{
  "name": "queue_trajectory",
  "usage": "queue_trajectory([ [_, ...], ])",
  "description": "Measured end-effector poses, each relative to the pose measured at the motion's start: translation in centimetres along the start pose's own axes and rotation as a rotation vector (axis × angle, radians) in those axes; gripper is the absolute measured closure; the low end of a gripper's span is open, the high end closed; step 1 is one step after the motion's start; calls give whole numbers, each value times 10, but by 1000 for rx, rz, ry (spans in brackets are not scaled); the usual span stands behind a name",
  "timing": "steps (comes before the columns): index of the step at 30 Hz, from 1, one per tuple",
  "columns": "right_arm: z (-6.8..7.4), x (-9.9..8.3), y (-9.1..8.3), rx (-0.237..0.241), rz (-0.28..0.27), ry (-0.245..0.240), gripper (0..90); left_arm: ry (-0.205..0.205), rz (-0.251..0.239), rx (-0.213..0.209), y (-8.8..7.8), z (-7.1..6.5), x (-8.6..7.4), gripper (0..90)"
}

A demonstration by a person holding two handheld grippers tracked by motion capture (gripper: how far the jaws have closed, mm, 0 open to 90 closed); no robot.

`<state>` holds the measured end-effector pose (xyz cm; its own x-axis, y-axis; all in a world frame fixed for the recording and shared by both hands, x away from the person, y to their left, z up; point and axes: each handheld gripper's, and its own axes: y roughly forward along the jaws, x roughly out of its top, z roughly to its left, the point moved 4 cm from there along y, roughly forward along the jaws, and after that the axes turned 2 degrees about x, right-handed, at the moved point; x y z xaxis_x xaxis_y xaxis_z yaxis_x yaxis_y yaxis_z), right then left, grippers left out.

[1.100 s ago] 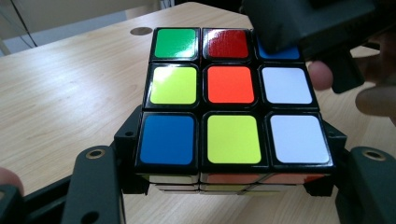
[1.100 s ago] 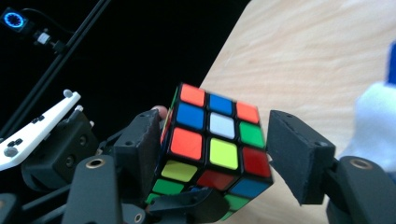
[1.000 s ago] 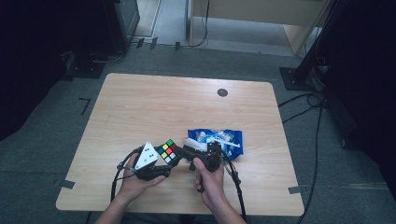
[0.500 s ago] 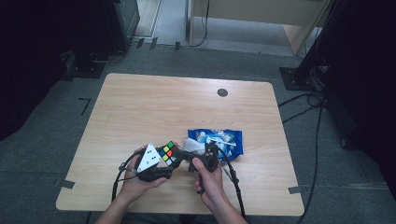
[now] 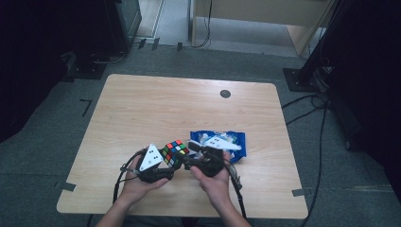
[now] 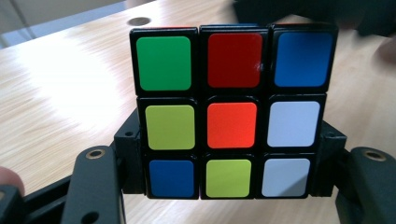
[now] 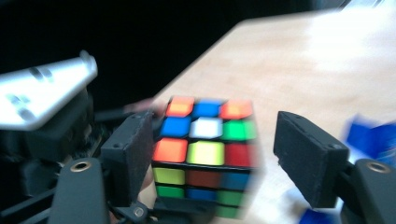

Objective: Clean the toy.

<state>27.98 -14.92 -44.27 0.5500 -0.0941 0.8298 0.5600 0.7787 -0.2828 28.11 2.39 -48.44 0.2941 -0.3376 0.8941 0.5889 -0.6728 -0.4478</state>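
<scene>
The left hand-held gripper [image 6: 229, 186] grips the Rubik's cube [image 6: 231, 112]; the right hand-held gripper [image 7: 212, 154], released, straddles its top layer. Next, I judge: clamp and twist.

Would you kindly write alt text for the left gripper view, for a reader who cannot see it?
A scrambled plastic puzzle cube with coloured stickers is clamped by its bottom layer between the left gripper's two black jaws. The face shown reads green, red, blue; yellow, orange, white; blue, yellow, white. Behind it lies a light wooden table.
</scene>
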Motion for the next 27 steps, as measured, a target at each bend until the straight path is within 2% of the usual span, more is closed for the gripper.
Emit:
queue_trajectory([
  [2,-12,12,-16,-45,-38,-4,341,-31,-9,21,-4,10,0,340],
  [3,-20,14,-21,-78,-29,-28,366,-42,-13,30,-6,15,0,340],
  [4,-28,14,-23,-116,2,-55,385,-56,-21,35,-9,19,0,340],
  [5,-38,10,-23,-179,60,-92,385,-64,-27,38,-10,21,0,340],
  [6,-46,5,-22,-232,100,-106,388,-67,-29,41,-11,23,1,340],
  [7,-52,0,-21,-247,120,-106,393,-67,-29,40,-12,24,1,340],
  [9,-58,-11,-15,-229,143,-87,402,-69,-27,41,-11,24,0,340],
  [11,-60,-22,-4,-268,201,-123,416,-66,-22,40,-10,24,-1,340],
  [12,-61,-26,0,-301,228,-142,479,-65,-20,39,-9,23,-1,340],
  [13,-62,-29,2,-339,250,-149,584,-60,-18,38,-9,23,-1,340],
  [14,-63,-30,3,-344,251,-138,669,-58,-17,37,-9,22,-2,340],
  [16,-65,-28,0,-316,237,-115,805,-53,-15,37,-9,21,-3,340],
  [18,-67,-25,-4,-328,227,-124,871,-51,-11,38,-8,21,-4,339],
  [21,-67,-22,-10,-315,196,-135,886,-53,-10,37,-8,21,-4,339],
  [23,-63,-18,-13,-309,155,-150,887,-50,-11,33,-7,20,-3,340],
  [25,-57,-12,-18,-311,91,-185,887,-47,-11,32,-6,19,-3,340],
  [26,-51,-8,-23,-301,35,-223,884,-47,-11,30,-6,19,-3,340],
  [27,-49,-5,-25,-301,10,-250,881,-46,-7,28,-6,18,-4,340],
])
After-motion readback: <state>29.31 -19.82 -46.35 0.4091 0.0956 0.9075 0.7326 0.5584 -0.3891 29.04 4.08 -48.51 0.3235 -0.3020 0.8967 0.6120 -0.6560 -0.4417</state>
